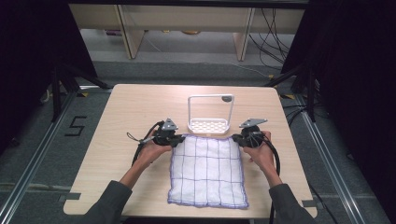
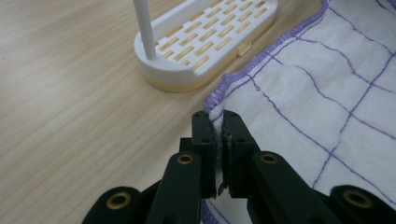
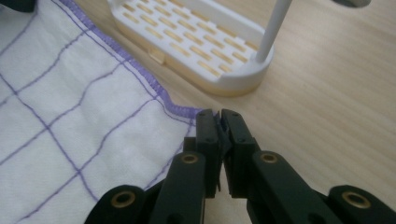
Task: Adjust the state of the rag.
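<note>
The left gripper (image 2: 218,122) is seen with its jaws clamped together on the far left corner of the cloth (image 1: 208,170), a fold of white fabric being pinched between the pads. The right gripper (image 3: 217,120) is likewise closed on the far right corner, where the purple hem is caught between its jaws. In the high view both grippers (image 1: 180,138) (image 1: 236,138) are held low over the table (image 1: 126,116), one at each far corner of the cloth, each gripped from behind by a hand (image 1: 156,150) (image 1: 260,151), with the forearms in dark sleeves reaching in from the near edge.

The cloth is spread flat on the near middle of the table, its near edge close to the table's near rim. It is white, crossed by a grid of thin purple lines and bordered by purple stitching.

Just beyond the cloth's far edge a white rack (image 1: 208,125) is stood, made of a slotted oval base and a tall rectangular frame rising from it; the base is just beside the hem, between the two grippers. Black cables are trailed from each gripper toward the near side. Beyond the table, a grey floor and pale furniture legs are seen.
</note>
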`<move>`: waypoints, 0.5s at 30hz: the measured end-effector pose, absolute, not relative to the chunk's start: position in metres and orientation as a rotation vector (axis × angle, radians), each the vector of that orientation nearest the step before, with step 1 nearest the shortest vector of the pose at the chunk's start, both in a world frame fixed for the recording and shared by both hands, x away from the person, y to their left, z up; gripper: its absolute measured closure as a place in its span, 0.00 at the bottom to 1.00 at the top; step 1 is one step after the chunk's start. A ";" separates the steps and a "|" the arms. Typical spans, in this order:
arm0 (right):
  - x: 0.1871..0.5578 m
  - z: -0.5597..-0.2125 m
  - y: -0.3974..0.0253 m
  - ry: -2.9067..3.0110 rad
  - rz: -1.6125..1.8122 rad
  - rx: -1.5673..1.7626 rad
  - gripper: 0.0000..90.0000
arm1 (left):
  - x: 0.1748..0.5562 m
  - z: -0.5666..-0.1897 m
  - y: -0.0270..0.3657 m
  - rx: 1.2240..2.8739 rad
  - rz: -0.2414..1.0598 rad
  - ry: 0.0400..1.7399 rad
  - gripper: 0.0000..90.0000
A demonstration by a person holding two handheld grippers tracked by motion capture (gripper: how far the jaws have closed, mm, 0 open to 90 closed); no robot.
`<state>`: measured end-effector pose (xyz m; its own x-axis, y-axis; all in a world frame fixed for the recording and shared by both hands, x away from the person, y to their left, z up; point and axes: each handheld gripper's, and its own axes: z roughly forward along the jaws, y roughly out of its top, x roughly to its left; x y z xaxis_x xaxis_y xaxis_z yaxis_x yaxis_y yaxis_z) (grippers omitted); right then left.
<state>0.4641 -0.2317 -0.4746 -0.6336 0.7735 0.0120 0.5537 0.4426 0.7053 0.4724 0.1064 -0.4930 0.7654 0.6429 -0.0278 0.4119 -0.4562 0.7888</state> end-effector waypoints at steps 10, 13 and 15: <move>0.450 -0.435 -0.235 2.307 1.121 1.049 0.96 | 0.466 -0.469 0.116 1.998 0.363 0.767 0.94; 0.447 -0.427 -0.236 2.291 1.168 1.007 0.96 | 0.461 -0.461 0.120 2.009 0.379 0.751 0.94; 0.442 -0.422 -0.236 2.284 1.185 1.000 0.96 | 0.456 -0.456 0.122 1.981 0.376 0.746 0.94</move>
